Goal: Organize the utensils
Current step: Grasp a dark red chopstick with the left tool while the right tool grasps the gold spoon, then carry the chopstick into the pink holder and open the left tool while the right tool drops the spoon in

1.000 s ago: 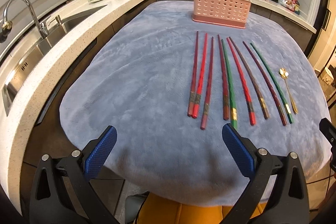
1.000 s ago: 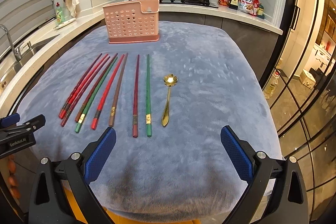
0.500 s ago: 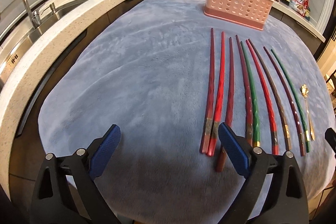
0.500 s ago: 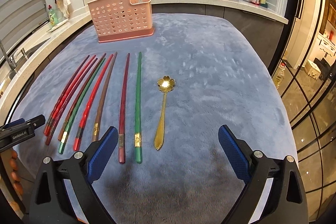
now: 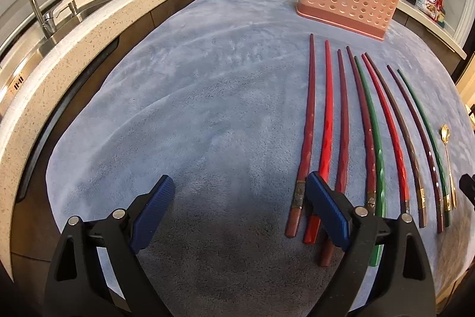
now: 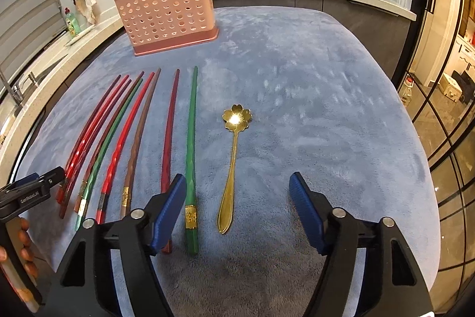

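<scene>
Here the gold flower-bowled spoon (image 6: 234,165) lies lengthwise at the centre of the right wrist view, on the blue-grey fleece cloth (image 6: 311,109), its handle end pointing toward the bottom of the frame. Just left of it lies a green chopstick (image 6: 191,150), then a dark red chopstick (image 6: 169,135), and further left a fan of red, brown and green chopsticks (image 6: 118,144). The right gripper (image 6: 237,201) hangs low in the frame with its jaws closing, pressing on nothing; the spoon's handle and the green chopstick's gold-banded end lie between its blue pads (image 6: 302,204). In the left wrist view the left gripper (image 5: 237,207) is also closing on nothing, only bare cloth between its pads, its right pad in front of the leftmost chopsticks' ends (image 5: 297,198). The pink perforated utensil holder (image 6: 166,17) stands upright at the upper left of the right view, well apart from the row. A kitchen counter (image 5: 74,43) runs along the left.
</scene>
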`<action>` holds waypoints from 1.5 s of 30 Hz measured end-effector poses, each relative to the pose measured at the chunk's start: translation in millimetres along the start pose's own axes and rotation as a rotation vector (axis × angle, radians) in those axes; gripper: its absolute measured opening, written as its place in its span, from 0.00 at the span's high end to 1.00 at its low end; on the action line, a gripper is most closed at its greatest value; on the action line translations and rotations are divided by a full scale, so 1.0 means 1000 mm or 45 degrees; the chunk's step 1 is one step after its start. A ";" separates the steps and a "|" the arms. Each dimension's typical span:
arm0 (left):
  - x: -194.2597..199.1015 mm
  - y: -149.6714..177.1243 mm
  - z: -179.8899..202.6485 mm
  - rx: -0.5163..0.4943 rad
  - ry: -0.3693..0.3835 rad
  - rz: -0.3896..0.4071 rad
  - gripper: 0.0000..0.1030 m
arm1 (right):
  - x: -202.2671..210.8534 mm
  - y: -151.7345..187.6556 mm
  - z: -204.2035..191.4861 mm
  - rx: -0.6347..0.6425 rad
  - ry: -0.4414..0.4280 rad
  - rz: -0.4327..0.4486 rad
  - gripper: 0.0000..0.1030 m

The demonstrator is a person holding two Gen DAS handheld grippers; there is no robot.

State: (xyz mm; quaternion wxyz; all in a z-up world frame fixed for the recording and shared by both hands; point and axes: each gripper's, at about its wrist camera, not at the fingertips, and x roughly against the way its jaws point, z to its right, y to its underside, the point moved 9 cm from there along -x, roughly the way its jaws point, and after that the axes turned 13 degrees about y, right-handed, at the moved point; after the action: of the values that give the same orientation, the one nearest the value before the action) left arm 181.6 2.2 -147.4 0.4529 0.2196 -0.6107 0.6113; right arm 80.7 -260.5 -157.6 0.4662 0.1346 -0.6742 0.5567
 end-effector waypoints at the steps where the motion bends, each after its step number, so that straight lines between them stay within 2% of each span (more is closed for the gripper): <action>1: -0.002 0.003 0.002 0.002 0.022 -0.018 0.24 | -0.002 0.001 0.000 0.000 0.000 -0.004 0.40; 7: -0.002 0.007 0.008 -0.021 0.010 -0.015 0.33 | -0.016 0.011 -0.001 0.007 -0.009 -0.060 0.60; 9: -0.001 0.007 0.009 -0.023 0.020 -0.014 0.37 | -0.017 0.013 -0.001 0.016 -0.004 -0.052 0.60; 11: 0.001 0.007 0.010 -0.024 0.028 -0.012 0.46 | -0.016 0.014 -0.002 0.032 0.006 -0.037 0.61; 13: 0.003 0.007 0.013 -0.031 0.040 -0.012 0.63 | -0.016 0.015 -0.002 0.044 0.014 -0.020 0.64; 14: 0.003 0.008 0.014 -0.034 0.048 -0.014 0.67 | -0.015 0.016 -0.002 0.043 0.012 -0.013 0.66; 16: 0.004 0.009 0.016 -0.038 0.060 -0.019 0.81 | -0.014 0.017 -0.001 0.037 0.003 -0.004 0.75; 17: 0.004 0.009 0.016 -0.033 0.073 -0.022 0.84 | -0.013 0.018 0.000 0.036 -0.004 -0.004 0.78; 19: 0.005 0.010 0.017 -0.021 0.096 -0.026 0.86 | -0.012 0.018 0.000 0.036 -0.019 -0.010 0.89; 24: 0.010 0.011 0.018 0.011 0.150 -0.032 0.93 | -0.006 0.019 0.001 0.042 -0.044 -0.012 0.90; 33: 0.039 0.003 0.015 0.020 0.154 0.026 0.93 | 0.026 0.004 0.008 0.018 -0.067 0.056 0.91; 34: 0.044 -0.001 0.014 0.022 0.154 0.041 0.93 | 0.031 0.000 0.010 0.010 -0.073 0.068 1.00; 39: 0.060 -0.020 0.011 0.016 0.152 0.097 0.93 | 0.040 -0.020 0.016 0.003 -0.056 0.116 0.99; 42: 0.066 -0.028 0.009 0.019 0.148 0.128 0.93 | 0.032 -0.017 0.019 -0.013 -0.078 0.065 0.99; 44: 0.066 -0.027 0.010 0.023 0.153 0.126 0.93 | 0.027 -0.007 0.022 -0.029 -0.100 0.026 0.95; 45: 0.065 -0.024 0.010 0.022 0.156 0.120 0.93 | 0.025 0.000 0.023 -0.028 -0.096 0.007 0.88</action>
State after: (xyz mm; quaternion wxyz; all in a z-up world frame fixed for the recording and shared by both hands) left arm 166.7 7.5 -79.0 0.4582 0.1566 -0.5863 0.6494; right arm 56.8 -272.5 -137.1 0.4404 0.1486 -0.6978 0.5451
